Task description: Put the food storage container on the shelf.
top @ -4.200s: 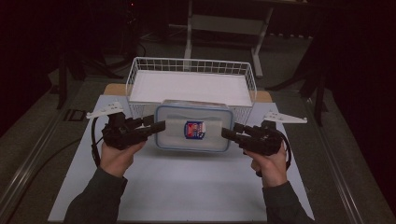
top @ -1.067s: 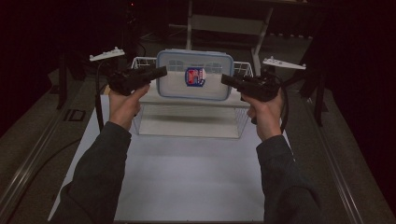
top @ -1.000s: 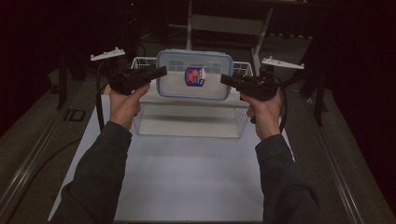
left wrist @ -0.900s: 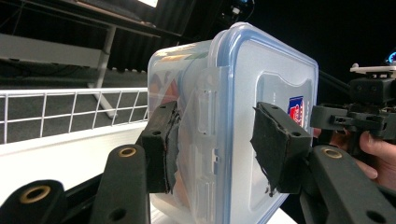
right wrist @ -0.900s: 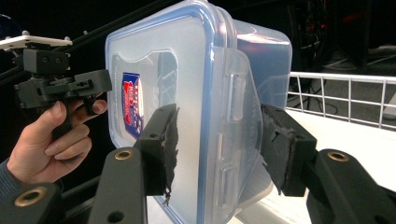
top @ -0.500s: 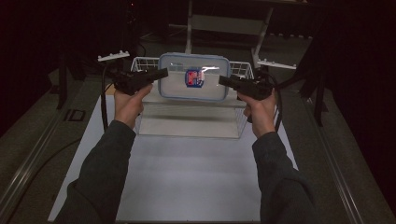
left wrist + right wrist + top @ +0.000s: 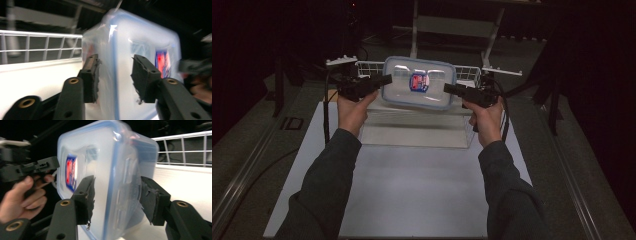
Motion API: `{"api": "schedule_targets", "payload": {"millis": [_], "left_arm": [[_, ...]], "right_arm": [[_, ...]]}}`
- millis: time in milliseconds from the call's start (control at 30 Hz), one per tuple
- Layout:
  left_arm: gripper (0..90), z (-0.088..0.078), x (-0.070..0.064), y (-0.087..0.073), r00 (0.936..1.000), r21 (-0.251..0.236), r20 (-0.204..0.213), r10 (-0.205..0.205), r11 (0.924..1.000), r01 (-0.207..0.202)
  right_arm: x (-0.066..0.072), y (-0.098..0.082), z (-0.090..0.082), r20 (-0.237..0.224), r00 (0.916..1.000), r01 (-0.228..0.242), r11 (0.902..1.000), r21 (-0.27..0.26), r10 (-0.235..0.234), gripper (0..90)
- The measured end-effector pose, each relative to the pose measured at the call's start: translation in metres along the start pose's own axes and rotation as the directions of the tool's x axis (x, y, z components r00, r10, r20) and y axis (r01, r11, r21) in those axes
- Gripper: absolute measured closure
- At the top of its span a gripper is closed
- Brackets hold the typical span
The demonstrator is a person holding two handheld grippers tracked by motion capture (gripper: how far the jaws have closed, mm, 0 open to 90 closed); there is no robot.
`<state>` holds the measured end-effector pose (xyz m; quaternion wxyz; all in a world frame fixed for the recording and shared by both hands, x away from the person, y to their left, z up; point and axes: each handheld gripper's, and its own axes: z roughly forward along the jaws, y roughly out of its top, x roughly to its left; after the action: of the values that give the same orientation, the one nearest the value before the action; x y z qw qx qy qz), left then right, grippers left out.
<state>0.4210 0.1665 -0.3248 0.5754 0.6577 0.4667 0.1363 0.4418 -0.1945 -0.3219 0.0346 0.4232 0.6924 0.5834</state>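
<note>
A clear plastic container (image 7: 419,82) with a blue-rimmed lid and a red and blue label hangs tilted over the white wire basket (image 7: 466,73), its right end lower. My left gripper (image 7: 387,79) grips its left edge. In the left gripper view that gripper (image 7: 115,58) straddles the blurred container (image 7: 120,37), and its jaws have just closed a little on it. My right gripper (image 7: 447,89) is at the right edge. In the right gripper view its jaws (image 7: 117,178) have just been opening with the container (image 7: 100,152) still between them, and a gap shows beside the lid-side pad (image 7: 86,195).
The basket's wire rim (image 7: 37,35) (image 7: 185,137) runs behind the container, with its white floor below. A white mat (image 7: 412,190) covers the table in front of the basket. Dark stands and a frame rise beyond the table's far edge.
The container went from the mat up over the basket. In the last second both hands sank slightly with it, and it tilted, right end dropping.
</note>
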Motion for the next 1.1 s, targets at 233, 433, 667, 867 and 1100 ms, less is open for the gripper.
{"api": "schedule_targets", "payload": {"millis": [233, 433, 667, 867, 1100], "left_arm": [[51.5, 0.006, 0.006, -0.007, 0.9979, -0.011, 0.023, -0.060, 0.9981, 0.061], [53.5, 0.006, 0.004, -0.006, 0.9990, -0.008, -0.001, -0.044, 0.9990, 0.044], [52.3, 0.004, -0.003, -0.006, 0.9998, -0.008, -0.021, 0.003, 1.0000, -0.003], [50.7, -0.007, -0.006, -0.004, 0.9984, 0.002, -0.010, 0.055, 0.9985, -0.055], [49.9, -0.027, -0.017, -0.012, 0.9869, 0.048, -0.039, 0.157, 0.9868, -0.155]], "right_arm": [[-0.011, 0.001, 0.006, 0.001, 0.9970, -0.078, 0.9968, -0.020, 0.078, 42.8], [-0.011, 0.004, 0.008, 0.086, 0.9941, -0.065, 0.9976, -0.023, 0.067, 42.7], [0.005, 0.005, 0.010, 0.209, 0.9739, 0.090, 0.9960, 0.004, -0.088, 39.4], [0.016, 0.006, -0.004, 0.239, 0.9407, 0.232, 0.9706, 0.064, -0.241, 39.9], [0.031, -0.006, -0.018, 0.194, 0.9111, 0.338, 0.9282, 0.157, -0.364, 39.7]]}}
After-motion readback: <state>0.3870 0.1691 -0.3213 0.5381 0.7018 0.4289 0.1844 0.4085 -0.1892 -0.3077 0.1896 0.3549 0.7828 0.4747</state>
